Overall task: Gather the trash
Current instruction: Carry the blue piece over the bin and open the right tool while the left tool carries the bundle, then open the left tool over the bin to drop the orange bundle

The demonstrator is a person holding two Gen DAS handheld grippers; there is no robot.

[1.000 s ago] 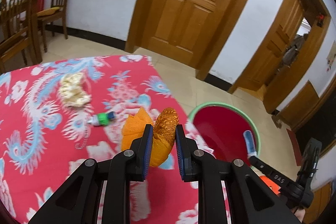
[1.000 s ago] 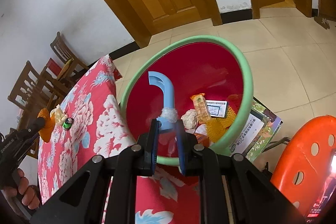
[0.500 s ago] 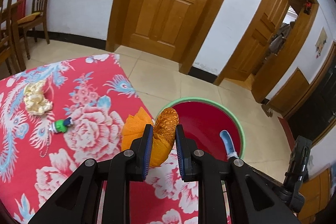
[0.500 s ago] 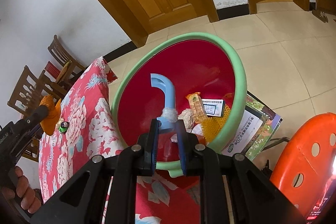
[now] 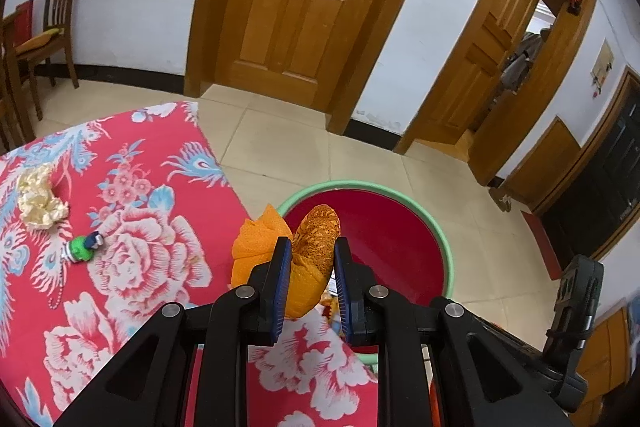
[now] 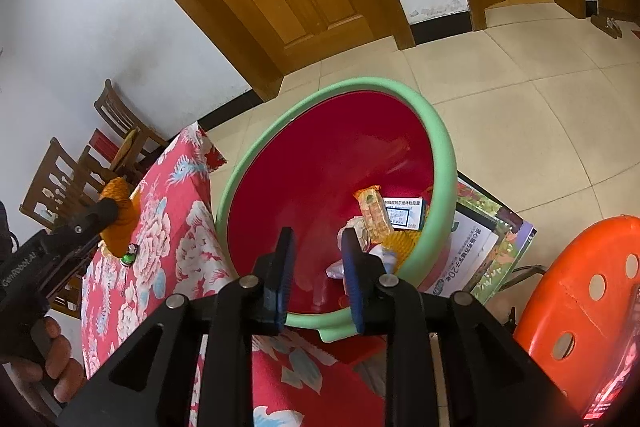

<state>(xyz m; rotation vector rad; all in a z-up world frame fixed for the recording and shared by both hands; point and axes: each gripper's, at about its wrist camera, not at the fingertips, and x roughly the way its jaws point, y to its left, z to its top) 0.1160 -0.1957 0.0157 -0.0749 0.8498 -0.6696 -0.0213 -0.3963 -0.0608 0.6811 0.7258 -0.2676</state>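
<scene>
My left gripper (image 5: 309,267) squeezed the orange wrapper (image 5: 308,259) tight. It looked light, soft and crinkly, so I pinched its middle. My right gripper (image 6: 316,259) had just opened, empty, over the red tub (image 6: 440,147).

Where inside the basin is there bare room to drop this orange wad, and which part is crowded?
The red basin's far and left inner wall is bare, from the green rim down toward the middle. The near right side is crowded: snack wrapper, white box, crumpled bits. The left gripper holds the orange wad at the basin's table-side rim.
</scene>
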